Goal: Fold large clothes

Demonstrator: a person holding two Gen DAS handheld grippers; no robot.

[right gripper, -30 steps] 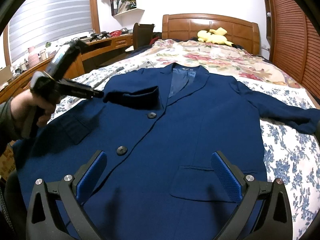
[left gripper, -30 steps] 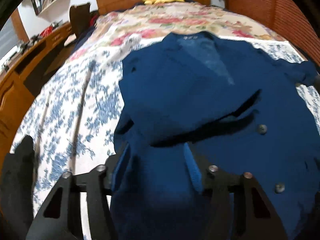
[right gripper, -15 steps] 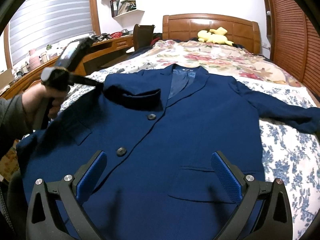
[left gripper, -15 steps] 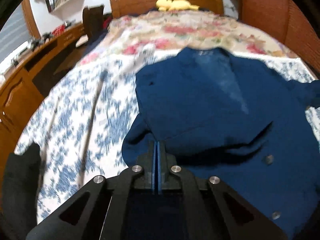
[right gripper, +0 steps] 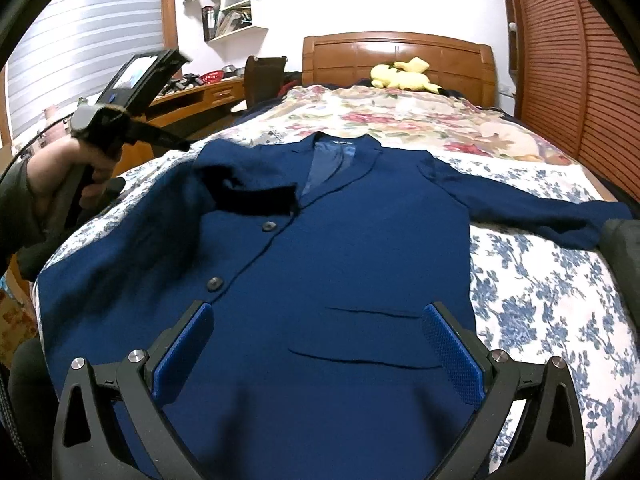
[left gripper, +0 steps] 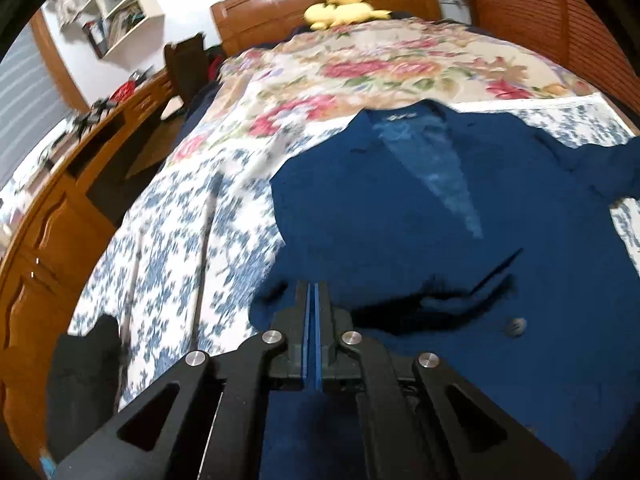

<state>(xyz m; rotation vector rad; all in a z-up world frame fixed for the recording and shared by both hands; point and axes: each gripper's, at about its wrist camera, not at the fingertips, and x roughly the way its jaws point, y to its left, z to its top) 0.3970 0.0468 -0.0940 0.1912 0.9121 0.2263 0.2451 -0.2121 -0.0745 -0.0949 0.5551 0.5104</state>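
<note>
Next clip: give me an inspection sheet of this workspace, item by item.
Surface: bed with blue-floral sheet; rose-pattern quilt toward the headboard.
Job's things: navy blazer laid front up, one sleeve folded across the chest, the other stretched out.
Clutter: yellow plush toy by the headboard.
Grippers: left gripper shut on the blazer's cloth; right gripper open over the hem.
Cables: dark cord near the left hand.
Surroundings: wooden desk, wall shelves.

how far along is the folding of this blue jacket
Early. Done: the jacket lies buttoned and flat on the bed. In hand: the left tool is shut on its sleeve, lifting it across the chest. Left: the other sleeve and body folds; the right tool is open.
</note>
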